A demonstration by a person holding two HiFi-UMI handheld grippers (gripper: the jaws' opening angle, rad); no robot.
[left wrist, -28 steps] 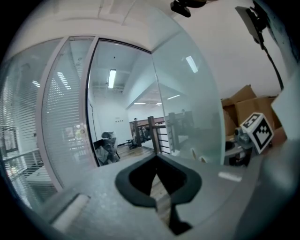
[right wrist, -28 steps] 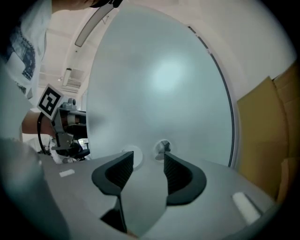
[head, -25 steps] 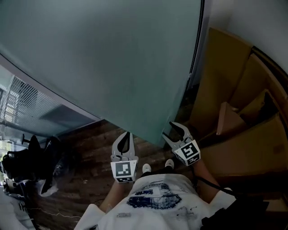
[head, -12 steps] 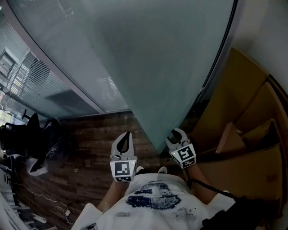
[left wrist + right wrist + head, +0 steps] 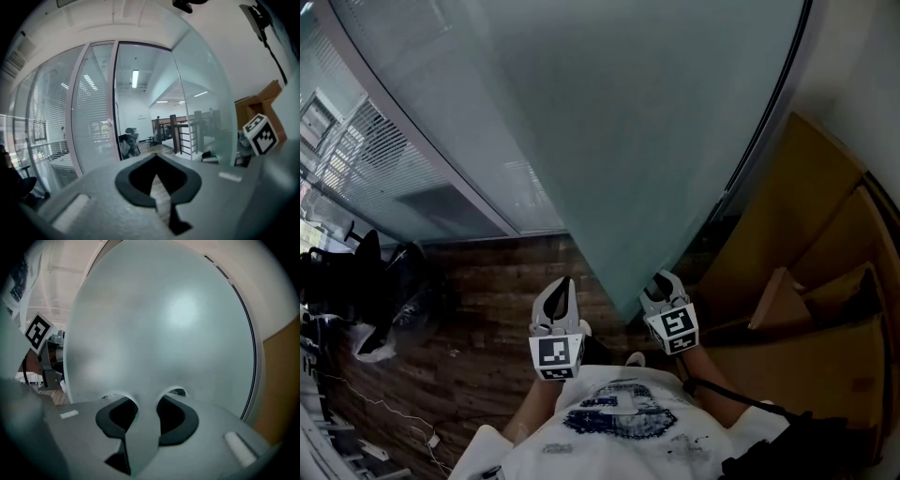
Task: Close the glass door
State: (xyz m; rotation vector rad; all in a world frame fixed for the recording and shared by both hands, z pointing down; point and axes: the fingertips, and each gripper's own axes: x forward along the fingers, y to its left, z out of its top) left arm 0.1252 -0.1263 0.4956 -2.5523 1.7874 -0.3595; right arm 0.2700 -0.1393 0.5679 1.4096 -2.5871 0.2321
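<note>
Cardboard boxes (image 5: 797, 225) lie right of the glass door (image 5: 628, 141).

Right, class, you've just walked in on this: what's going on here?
A person stands at the free edge of a frosted glass door, with a hand-held gripper in each hand. The right hand-held gripper has just been closing its jaws, and they now clamp the door's edge. The left hand-held gripper points forward beside it with its jaws together, holding nothing. The door is not yet closed.
</note>
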